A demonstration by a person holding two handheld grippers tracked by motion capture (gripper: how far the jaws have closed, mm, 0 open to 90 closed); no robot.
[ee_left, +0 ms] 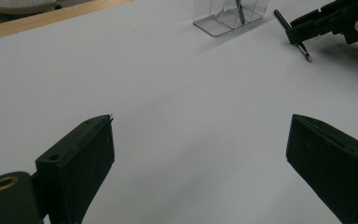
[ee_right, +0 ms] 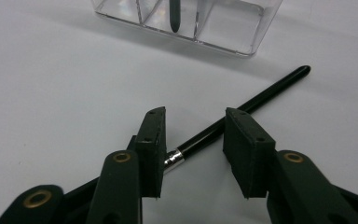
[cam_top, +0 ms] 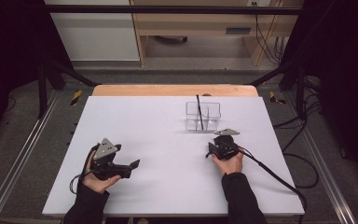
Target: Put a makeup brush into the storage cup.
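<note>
A slim black pen (ee_right: 261, 95) with a silver band lies flat on the white table (cam_top: 168, 121). My right gripper (ee_right: 195, 126) hangs low over it, open, one jaw on each side of the shaft and neither pad touching. From the left gripper view the same pen (ee_left: 304, 50) pokes out under the right gripper (ee_left: 307, 25). Just beyond stands a clear divided holder (cam_top: 203, 116) with a second black pen (cam_top: 199, 112) upright in it. My left gripper (ee_left: 200, 123) is wide open over bare table at the front left (cam_top: 133, 165), with nothing between its fingers.
The holder (ee_right: 205, 23) is a short way past the lying pen's far end. A cable (cam_top: 270, 175) trails from the right gripper toward the table's front right corner. Black frame posts and dark floor surround the board.
</note>
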